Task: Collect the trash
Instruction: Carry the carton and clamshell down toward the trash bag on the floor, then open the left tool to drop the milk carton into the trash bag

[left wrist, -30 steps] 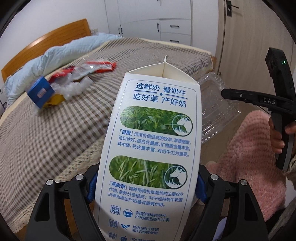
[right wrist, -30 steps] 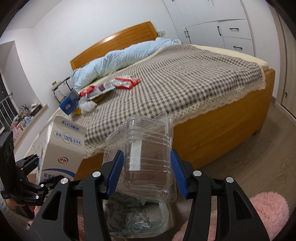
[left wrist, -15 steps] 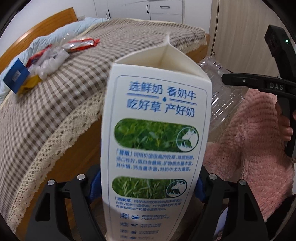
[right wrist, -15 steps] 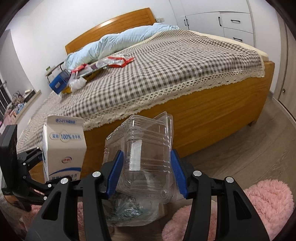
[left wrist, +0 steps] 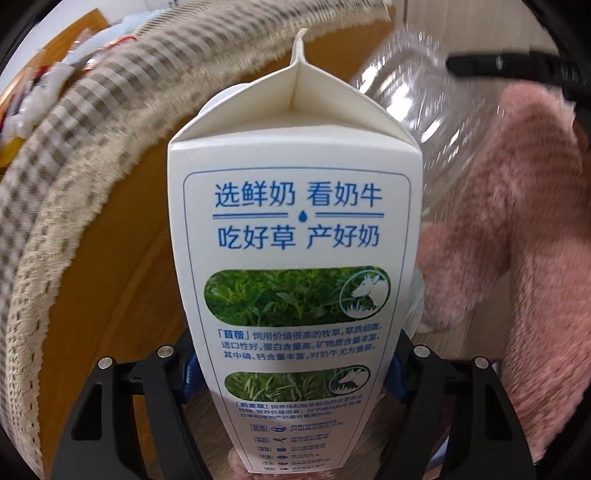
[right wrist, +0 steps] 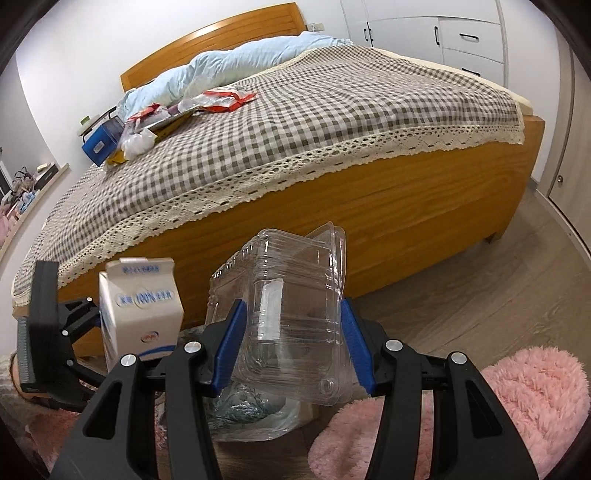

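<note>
A white milk carton (left wrist: 295, 240) with blue print stands upright between the blue pads of my left gripper (left wrist: 291, 369), which grip its lower sides while the jaws are closing a little. In the right wrist view the carton (right wrist: 142, 306) and left gripper (right wrist: 92, 321) hang low beside the bed frame. My right gripper (right wrist: 291, 343) is shut on a clear plastic clamshell box (right wrist: 288, 295), also seen blurred in the left wrist view (left wrist: 424, 92). Under the box lies a clear plastic bag (right wrist: 251, 410) with crumpled stuff inside.
The bed (right wrist: 332, 110) with a checked cover carries more litter near the pillow end: red wrappers (right wrist: 221, 98) and a blue box (right wrist: 101, 142). A pink fluffy rug (right wrist: 517, 398) lies on the wood floor (right wrist: 498, 280). White cupboards (right wrist: 461, 33) stand behind.
Both grippers sank toward the floor with their loads. The left one tipped further down, so the bed top slid up and out of its view.
</note>
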The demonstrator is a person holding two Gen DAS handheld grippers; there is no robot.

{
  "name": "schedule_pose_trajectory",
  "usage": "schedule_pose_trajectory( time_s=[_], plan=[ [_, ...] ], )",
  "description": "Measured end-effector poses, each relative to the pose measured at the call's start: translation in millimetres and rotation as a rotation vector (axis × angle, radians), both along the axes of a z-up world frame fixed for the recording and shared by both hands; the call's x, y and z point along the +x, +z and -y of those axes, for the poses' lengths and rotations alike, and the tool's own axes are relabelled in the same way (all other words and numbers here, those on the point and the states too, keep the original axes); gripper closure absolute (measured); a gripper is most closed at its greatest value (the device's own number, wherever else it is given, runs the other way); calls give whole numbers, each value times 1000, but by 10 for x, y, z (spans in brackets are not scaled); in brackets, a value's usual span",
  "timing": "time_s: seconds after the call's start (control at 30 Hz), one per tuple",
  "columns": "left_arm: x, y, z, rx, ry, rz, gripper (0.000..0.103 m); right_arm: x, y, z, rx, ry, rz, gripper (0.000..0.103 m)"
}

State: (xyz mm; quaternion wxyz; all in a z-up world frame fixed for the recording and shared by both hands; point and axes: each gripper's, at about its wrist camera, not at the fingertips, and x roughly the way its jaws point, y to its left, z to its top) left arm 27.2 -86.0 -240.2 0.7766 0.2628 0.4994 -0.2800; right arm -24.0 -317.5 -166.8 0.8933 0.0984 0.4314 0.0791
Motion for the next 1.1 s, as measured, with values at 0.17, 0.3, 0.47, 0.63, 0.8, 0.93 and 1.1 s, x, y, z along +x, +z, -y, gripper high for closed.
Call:
schedule_pose_trajectory(
  time_s=[0.17,0.3,0.47,0.63,0.8,0.93,1.1],
  plan=[
    [38,-278,124,84,-78,-31,32,17,-73,13,-10,-9,-19,52],
    [122,-503,271,140,-151,-63,32,55,-153,40,-23,-19,-40,52],
    [208,-865,284,206,-224,-104,32,105,-238,91,-28,-34,-66,52],
    [252,-1156,416,267,-300,-131,32,174,-331,135,-35,-51,-94,52],
    [263,-1545,608,347,-411,-176,32,235,-404,197,-19,-74,-115,52],
    [328,-1821,727,401,-454,-206,32,267,-439,220,-10,-82,-124,52],
    [369,-2159,892,448,-458,-222,33,307,-481,219,-8,-83,-138,52]
  ],
)
